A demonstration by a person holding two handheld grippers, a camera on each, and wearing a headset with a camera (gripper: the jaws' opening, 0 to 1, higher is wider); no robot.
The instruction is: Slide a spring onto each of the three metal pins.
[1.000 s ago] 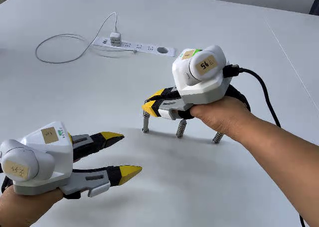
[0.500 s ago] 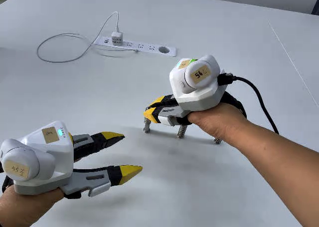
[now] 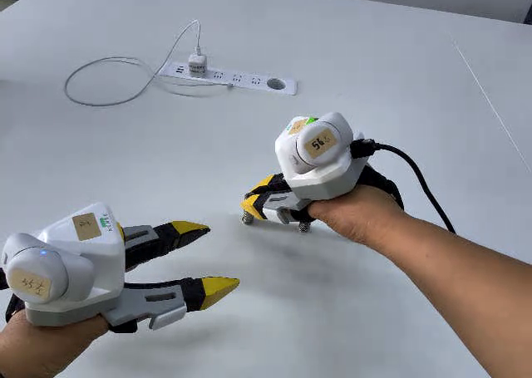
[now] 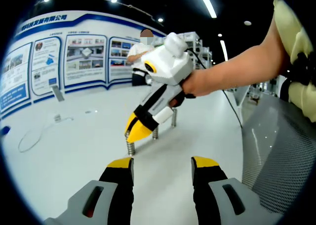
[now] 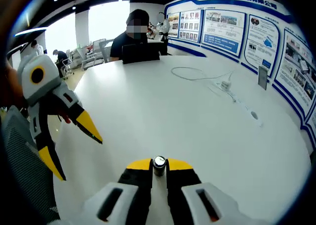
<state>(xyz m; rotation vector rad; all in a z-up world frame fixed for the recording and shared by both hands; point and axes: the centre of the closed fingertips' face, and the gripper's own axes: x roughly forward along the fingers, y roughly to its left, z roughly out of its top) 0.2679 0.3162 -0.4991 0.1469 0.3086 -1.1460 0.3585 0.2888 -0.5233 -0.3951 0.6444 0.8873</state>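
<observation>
In the head view, the right gripper tilted down onto the smooth white bench. Its yellow-tipped jaws were drawn together over the end pin, and a second pin stood just beside it under the hand. The left gripper hung at bottom left, well apart, its jaws spread wide and holding nothing. A flat white power strip and a thin looped cable lay far back.

In the left gripper view, three upright pins stood in a row, each wrapped in coiled wire springs. The right gripper's tips met atop the nearest.

In the right gripper view, the jaws pinched that pin's round, shiny metal head.
</observation>
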